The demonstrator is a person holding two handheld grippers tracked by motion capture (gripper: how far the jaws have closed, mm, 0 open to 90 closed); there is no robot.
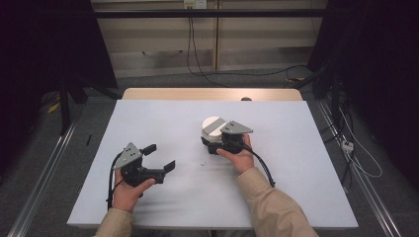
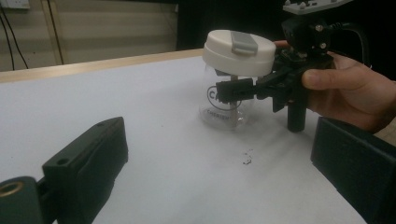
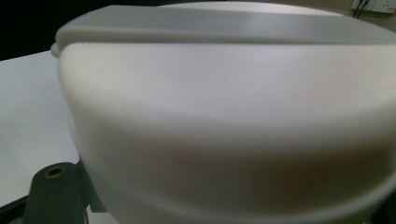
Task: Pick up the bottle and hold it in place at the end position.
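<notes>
Jar [image 2: 227,100] of clear plastic, printed with a dark ringed logo, stands upright near the middle of the white table [image 1: 163,123] — gripped just under its lid by the right gripper [image 2: 233,89], whose black jaws clamp narrowly on the jar's wall from the side. The lid [image 2: 239,51] is a broad, smooth, cream-white disc with rounded edges and a flat grey band across its top; in the right gripper view its matte curve looms close. The left gripper [image 1: 159,156] hovers low over the table well apart from the jar, its blocky black jaws spread wide and holding nothing. A few dark specks [image 2: 246,159] lie on the table's smooth matte surface — between the two grippers.
</notes>
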